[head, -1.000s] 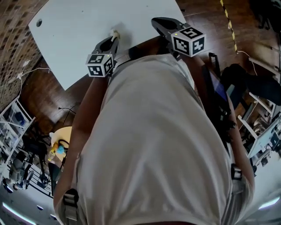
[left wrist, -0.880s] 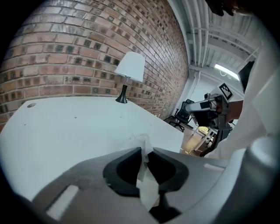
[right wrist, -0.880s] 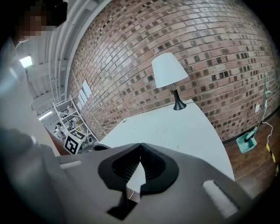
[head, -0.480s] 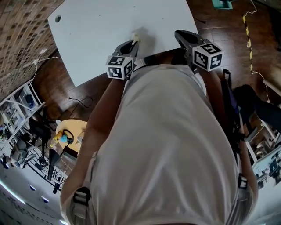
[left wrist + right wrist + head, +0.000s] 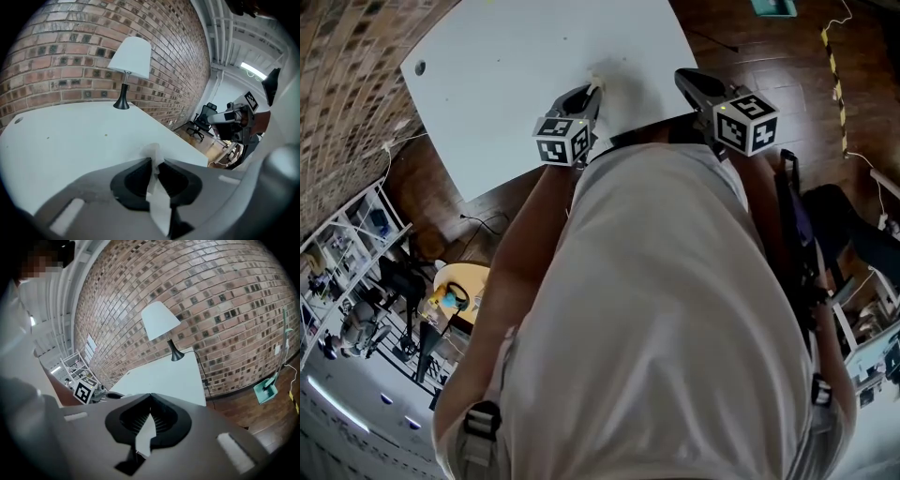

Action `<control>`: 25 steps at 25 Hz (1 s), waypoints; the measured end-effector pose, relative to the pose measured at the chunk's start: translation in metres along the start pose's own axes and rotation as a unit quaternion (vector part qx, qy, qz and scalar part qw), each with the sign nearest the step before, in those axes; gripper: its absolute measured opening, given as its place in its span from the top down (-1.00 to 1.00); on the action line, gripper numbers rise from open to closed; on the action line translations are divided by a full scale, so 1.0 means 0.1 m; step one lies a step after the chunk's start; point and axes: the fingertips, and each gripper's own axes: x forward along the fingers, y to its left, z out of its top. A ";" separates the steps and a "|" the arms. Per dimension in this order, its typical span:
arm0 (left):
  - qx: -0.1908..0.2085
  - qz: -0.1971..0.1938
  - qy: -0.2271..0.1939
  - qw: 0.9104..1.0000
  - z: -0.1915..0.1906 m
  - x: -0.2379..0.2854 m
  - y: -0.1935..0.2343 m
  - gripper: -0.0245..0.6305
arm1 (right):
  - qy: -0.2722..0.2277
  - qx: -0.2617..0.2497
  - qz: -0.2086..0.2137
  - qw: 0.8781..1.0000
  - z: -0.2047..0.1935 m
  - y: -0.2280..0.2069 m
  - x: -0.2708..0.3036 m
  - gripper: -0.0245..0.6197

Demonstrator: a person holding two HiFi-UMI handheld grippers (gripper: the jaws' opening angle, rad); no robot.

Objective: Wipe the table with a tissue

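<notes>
Left gripper view — left hand-held gripper (image 5: 153, 163) pinches tissue (image 5: 158, 206).

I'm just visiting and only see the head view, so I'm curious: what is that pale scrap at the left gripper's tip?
Observer: A white tissue, clamped in the shut jaws of the left gripper.
Operator: Is anything else on the table?
Observer: A lamp with a white shade stands at its far end, by the brick wall.
Operator: And the right gripper?
Observer: Its jaws are together at the tips.
</notes>
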 end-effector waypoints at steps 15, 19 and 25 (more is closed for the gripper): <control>0.021 0.049 0.039 0.998 0.28 0.60 0.00 0.78 | -0.005 0.028 -0.013 1.000 0.04 -0.54 -0.36 0.90; 0.047 0.076 0.056 0.994 0.32 0.71 0.04 0.78 | -0.006 0.029 -0.018 0.999 0.06 -0.67 -0.48 0.90; 0.058 0.100 0.088 0.989 0.18 0.78 0.06 0.78 | -0.005 0.028 -0.017 0.999 0.11 -0.86 -0.61 0.90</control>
